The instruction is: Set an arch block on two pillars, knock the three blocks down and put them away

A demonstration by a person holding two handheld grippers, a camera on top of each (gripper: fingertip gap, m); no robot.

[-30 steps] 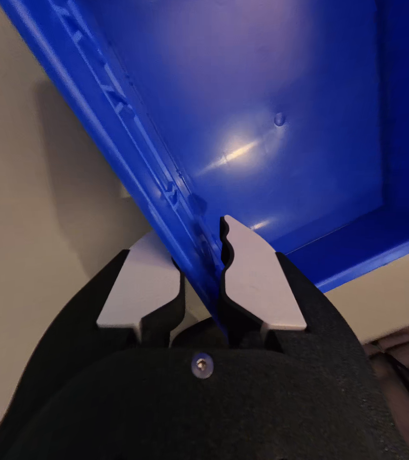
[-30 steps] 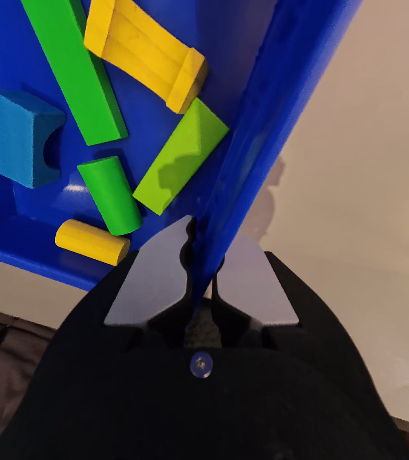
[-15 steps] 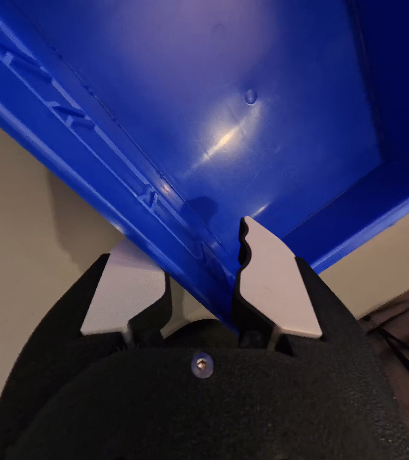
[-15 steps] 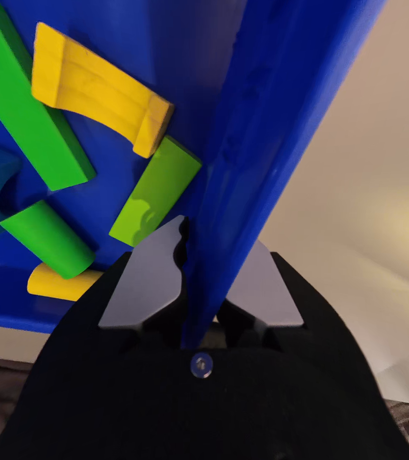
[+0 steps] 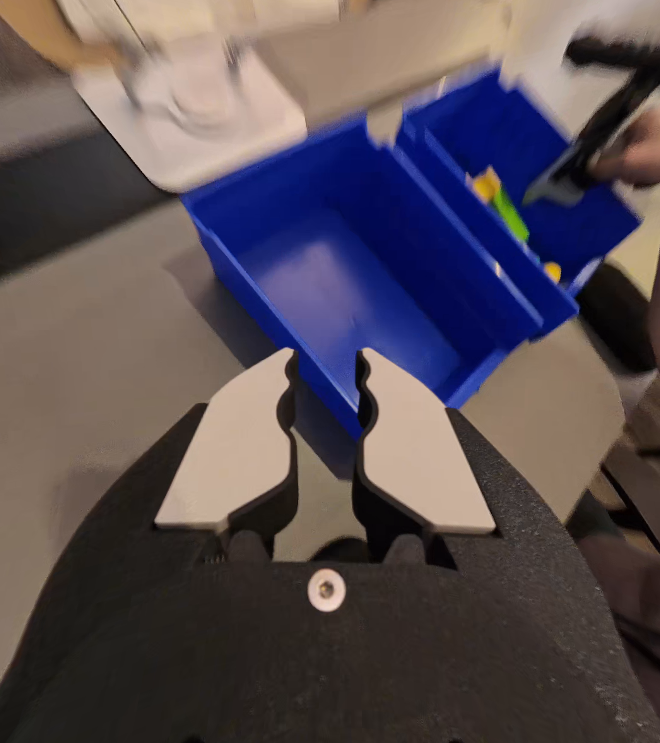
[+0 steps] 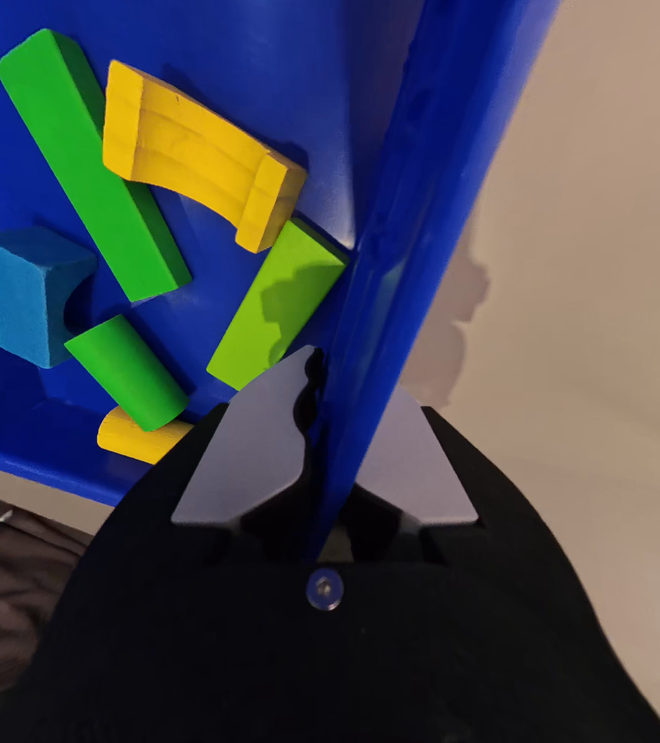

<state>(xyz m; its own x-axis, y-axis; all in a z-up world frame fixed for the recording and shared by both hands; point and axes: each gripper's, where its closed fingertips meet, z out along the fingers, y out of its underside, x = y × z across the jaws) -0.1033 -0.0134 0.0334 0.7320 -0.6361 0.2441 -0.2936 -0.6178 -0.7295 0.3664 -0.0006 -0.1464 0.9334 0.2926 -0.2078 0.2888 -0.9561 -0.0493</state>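
Observation:
Two blue bins stand side by side on the table. The left bin (image 5: 340,289) is empty. My left gripper (image 5: 326,356) is open, holds nothing and hovers just short of the bin's near corner. The right bin (image 6: 384,241) holds a yellow arch block (image 6: 195,161), a long green block (image 6: 87,169), a light green block (image 6: 276,305), a blue notched block (image 6: 23,293), a green cylinder (image 6: 127,374) and a yellow cylinder (image 6: 131,438). My right gripper (image 6: 344,374) is shut on that bin's right wall. It also shows in the left wrist view (image 5: 553,193).
A person's hand (image 5: 650,161) holds the right gripper. The beige table (image 6: 581,281) stretches to the right of the bins and the grey table top (image 5: 79,362) to their left. Blurred pale objects (image 5: 199,80) lie beyond the bins. Dark cloth (image 6: 7,583) lies below the table's near edge. There is about 50 cm between the tips of the two grippers.
My left gripper has let go of the empty bin's wall, opened wider and pulled back and up. My right gripper stays clamped on its bin's wall, and the view over the blocks has shifted slightly.

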